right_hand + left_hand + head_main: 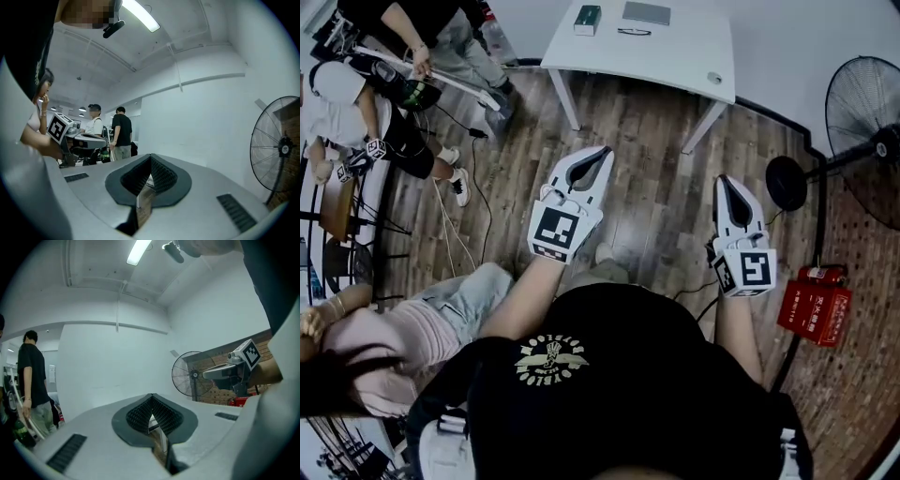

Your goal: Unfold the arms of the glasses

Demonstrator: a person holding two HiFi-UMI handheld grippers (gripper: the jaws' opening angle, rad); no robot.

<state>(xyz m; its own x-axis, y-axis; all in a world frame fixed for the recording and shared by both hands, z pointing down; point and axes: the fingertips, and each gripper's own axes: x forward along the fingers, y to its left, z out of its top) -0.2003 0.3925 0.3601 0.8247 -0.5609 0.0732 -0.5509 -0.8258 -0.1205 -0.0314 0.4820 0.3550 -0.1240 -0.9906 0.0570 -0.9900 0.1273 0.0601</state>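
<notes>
1. The glasses (634, 32) were a thin, dark-framed pair, seen small at the far end of the head view.
2. They lay flat on the white table (675, 66), between a green box (587, 19) and a grey flat pad (646, 12).
3. Whether their arms were folded could not be told.

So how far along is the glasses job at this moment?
Nothing looks done: the glasses lie untouched on the white table, too small to tell whether the arms are folded. Nothing is in hand: the left gripper and right gripper are shut and empty, over the floor short of the table. Left: reach them, grip, open both arms.
</notes>
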